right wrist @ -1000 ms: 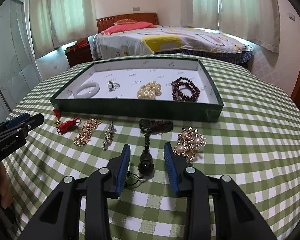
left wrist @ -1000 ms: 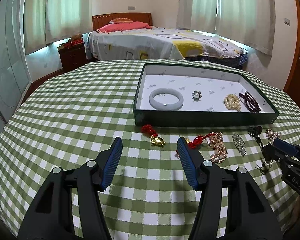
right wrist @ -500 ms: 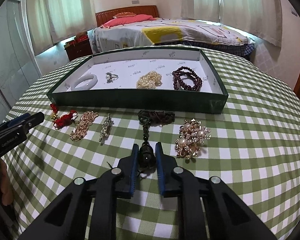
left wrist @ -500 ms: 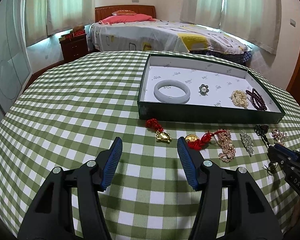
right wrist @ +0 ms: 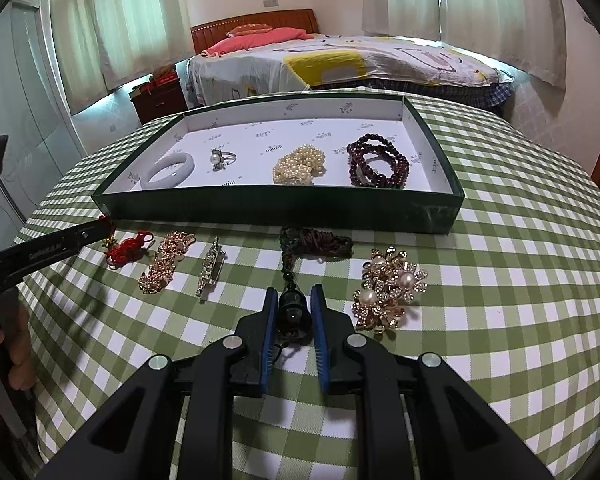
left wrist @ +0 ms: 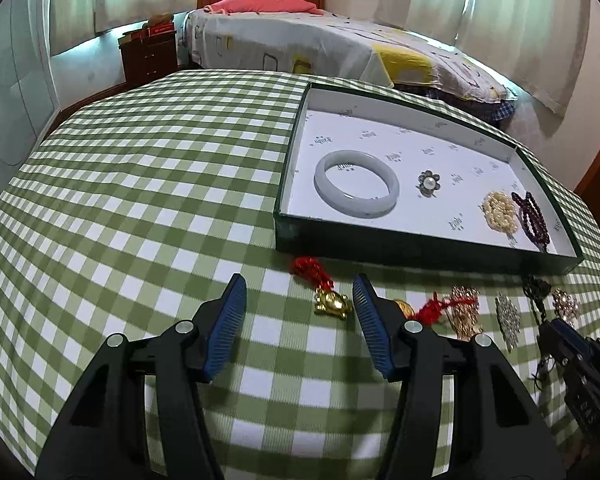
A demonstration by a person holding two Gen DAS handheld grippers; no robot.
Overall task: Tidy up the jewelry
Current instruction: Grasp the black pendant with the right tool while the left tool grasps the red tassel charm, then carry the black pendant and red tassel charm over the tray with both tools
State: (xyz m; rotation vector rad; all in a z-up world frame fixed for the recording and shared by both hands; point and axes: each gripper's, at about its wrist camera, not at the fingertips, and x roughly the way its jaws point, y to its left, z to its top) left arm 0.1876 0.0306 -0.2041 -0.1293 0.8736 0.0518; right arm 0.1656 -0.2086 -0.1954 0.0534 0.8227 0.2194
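Landmark: the green tray (right wrist: 260, 208) on the desk (left wrist: 120, 200). In front of its left corner the left gripper (left wrist: 300, 300) holds its jaws wide and empty around the gold charm (left wrist: 332, 304) on a red cord (left wrist: 310, 268); the charm sits against the right jaw, so closing may nudge it aside or catch only the cord. In front of the tray's middle the right gripper (right wrist: 294, 312) has just closed its jaws on the dark pendant (right wrist: 293, 308); its braided cord (right wrist: 316, 238) lies bunched against the tray wall. Lifting may drag that cord into the pearl brooch (right wrist: 388, 292) just right of it, or the round pendant may slip
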